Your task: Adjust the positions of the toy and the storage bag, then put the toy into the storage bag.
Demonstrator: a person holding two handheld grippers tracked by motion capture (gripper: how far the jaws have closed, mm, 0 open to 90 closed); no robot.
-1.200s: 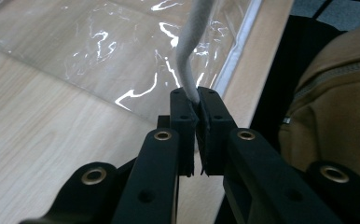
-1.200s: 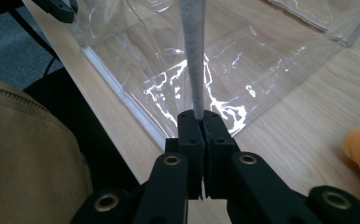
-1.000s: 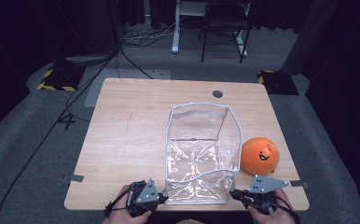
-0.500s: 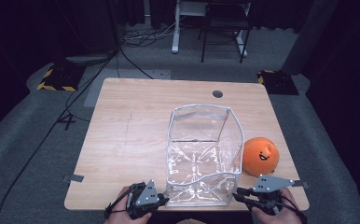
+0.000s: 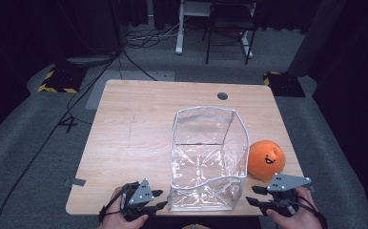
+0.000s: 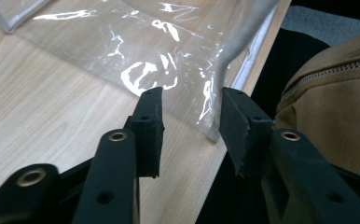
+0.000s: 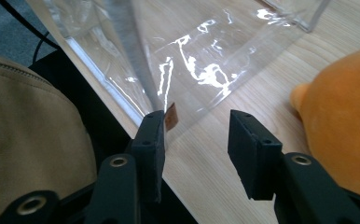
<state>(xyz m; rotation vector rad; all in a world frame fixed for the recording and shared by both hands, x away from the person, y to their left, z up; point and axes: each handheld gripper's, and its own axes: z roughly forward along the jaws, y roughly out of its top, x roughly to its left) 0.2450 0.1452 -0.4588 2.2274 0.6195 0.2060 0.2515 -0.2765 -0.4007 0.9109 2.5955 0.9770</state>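
A clear plastic bag (image 5: 206,157) with a grey rim stands open on the wooden table (image 5: 129,138). An orange plush toy (image 5: 265,160) with a face lies just to its right. My left gripper (image 5: 157,198) is at the bag's near left corner. Its jaws have just been opening, and that corner of the bag (image 6: 169,60) sits loose between the pads (image 6: 151,114). My right gripper (image 5: 253,195) is at the near right corner, its jaws also just opened. The bag's edge (image 7: 187,70) lies by the left pad (image 7: 154,135), and the plush toy (image 7: 346,126) is beside the right jaw.
Both grippers hover at the table's near edge, close to the person's tan jacket (image 6: 336,93). A round cable hole (image 5: 222,96) is at the far side of the table. Cables, a chair and desk legs stand on the floor beyond. A tape strip (image 5: 75,182) hangs off the left edge.
Both grippers went from shut on the bag's near corners to open, letting the bag go. The right gripper lifted a little and drew away from the bag.
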